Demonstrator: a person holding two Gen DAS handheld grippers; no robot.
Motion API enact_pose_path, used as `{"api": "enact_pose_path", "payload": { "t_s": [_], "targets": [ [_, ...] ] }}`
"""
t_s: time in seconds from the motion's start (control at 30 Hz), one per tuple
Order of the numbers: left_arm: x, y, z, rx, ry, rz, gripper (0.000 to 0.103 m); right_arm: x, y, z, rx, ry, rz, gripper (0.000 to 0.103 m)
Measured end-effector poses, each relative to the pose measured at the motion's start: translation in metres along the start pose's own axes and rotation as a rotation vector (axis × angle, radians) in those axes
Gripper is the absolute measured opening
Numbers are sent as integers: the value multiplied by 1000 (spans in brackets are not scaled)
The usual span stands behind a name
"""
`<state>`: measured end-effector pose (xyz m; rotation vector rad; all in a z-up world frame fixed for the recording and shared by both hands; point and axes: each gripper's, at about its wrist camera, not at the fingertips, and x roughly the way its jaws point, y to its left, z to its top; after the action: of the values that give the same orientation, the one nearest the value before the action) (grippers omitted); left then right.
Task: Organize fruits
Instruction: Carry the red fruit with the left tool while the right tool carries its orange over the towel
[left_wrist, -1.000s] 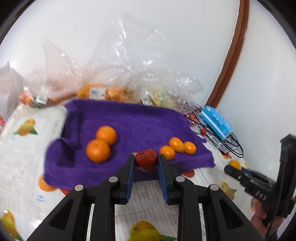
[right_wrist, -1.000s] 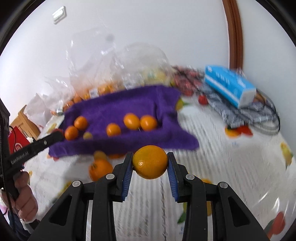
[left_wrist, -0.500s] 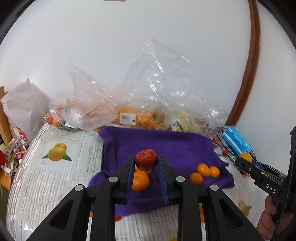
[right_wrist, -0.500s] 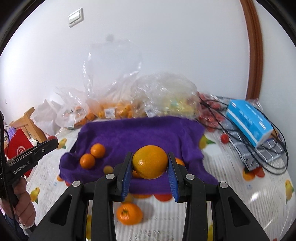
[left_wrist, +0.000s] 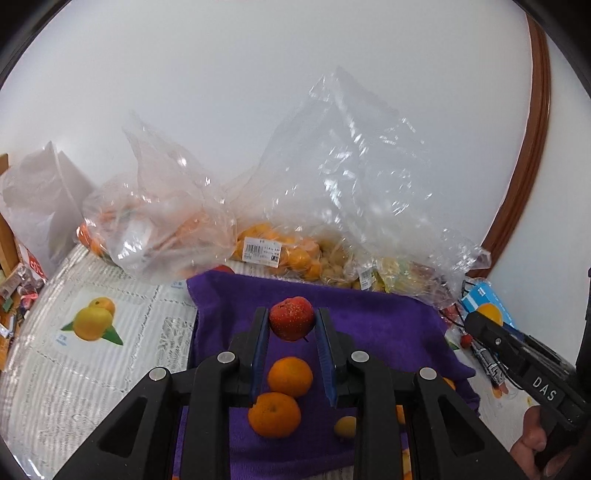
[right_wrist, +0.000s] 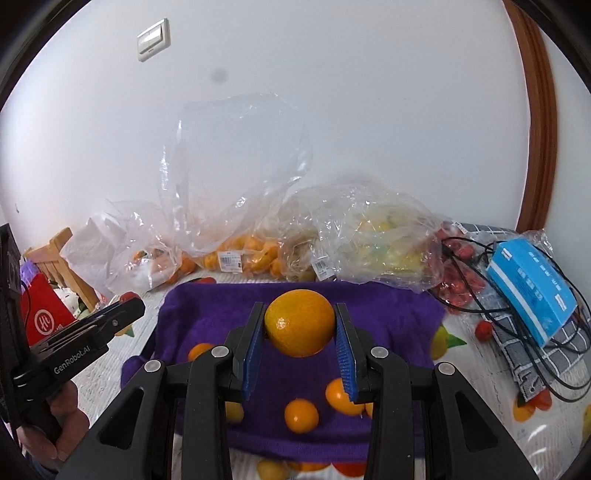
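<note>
Small red fruit at frame centre, clamped in left gripper, above purple towel. Orange clamped in right gripper, also over towel. Lower each beside like fruit before release; round, rolls easily; avoid mandarins below.

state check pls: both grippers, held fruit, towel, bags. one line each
left gripper: shut on the red fruit
red fruit: clamped between the fingers, off the towel
right gripper: shut on the large orange
large orange: clamped between the fingers, off the towel
purple towel: spread out, rumpled at the edges, loose oranges on it
clear bags: open, some standing up, fruit inside
</note>
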<state>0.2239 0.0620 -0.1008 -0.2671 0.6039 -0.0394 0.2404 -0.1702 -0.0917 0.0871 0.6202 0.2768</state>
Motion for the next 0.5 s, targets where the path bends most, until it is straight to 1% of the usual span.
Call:
{"api": "enact_pose_path", "payload": {
  "t_s": [0.07,0.17,0.27,0.33,0.4,0.5],
  "targets": [
    [7,4,-9,-7,17,6,24,10,-4,-8,3,12,4,36],
    [17,11,-18,-32,61,1,24,27,-13,-22,9,65,-3,36],
    [22,14,-23,-29,65,-12,24,39,-25,-32,42,105,-7,36],
    [25,16,-26,-37,75,-19,24,45,-34,-37,93,137,18,36],
    [28,17,-28,-46,86,-28,24,50,-39,-40,121,148,26,36],
    [28,18,-30,-48,85,-24,24,53,-37,-44,125,153,27,36]
  ]
}}
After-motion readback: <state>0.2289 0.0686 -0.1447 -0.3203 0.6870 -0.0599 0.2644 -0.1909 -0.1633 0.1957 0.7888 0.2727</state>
